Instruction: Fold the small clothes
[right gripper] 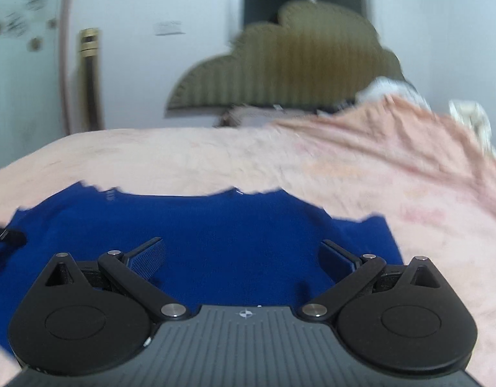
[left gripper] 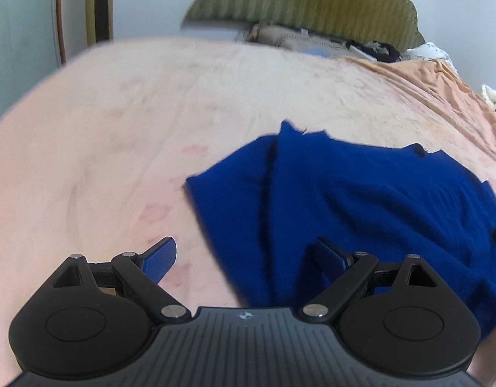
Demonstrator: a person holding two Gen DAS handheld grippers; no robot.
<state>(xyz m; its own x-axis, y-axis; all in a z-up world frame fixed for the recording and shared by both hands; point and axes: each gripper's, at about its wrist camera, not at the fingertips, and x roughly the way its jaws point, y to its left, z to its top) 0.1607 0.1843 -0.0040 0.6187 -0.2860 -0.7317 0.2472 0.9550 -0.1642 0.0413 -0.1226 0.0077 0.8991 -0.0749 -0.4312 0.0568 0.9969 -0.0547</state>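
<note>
Two grippers, both with jaws spread wide and nothing between them. The left gripper (left gripper: 244, 258) hangs over the near left edge of the deep blue knitted garment (left gripper: 360, 206), which lies on the pale pink bedspread (left gripper: 102, 145) and fills that view from about two to five o'clock. One flap looks already turned over along a dark crease. The right gripper (right gripper: 241, 258) sits low over the same blue knit (right gripper: 222, 225), its far hem at twelve o'clock. Both views are smeared by motion, so the exact layering is hard to read. Best play, I'd say: pinch matching corners on one edge, only the top layer, then lift together and lay it flat, keeping tension even.
</note>
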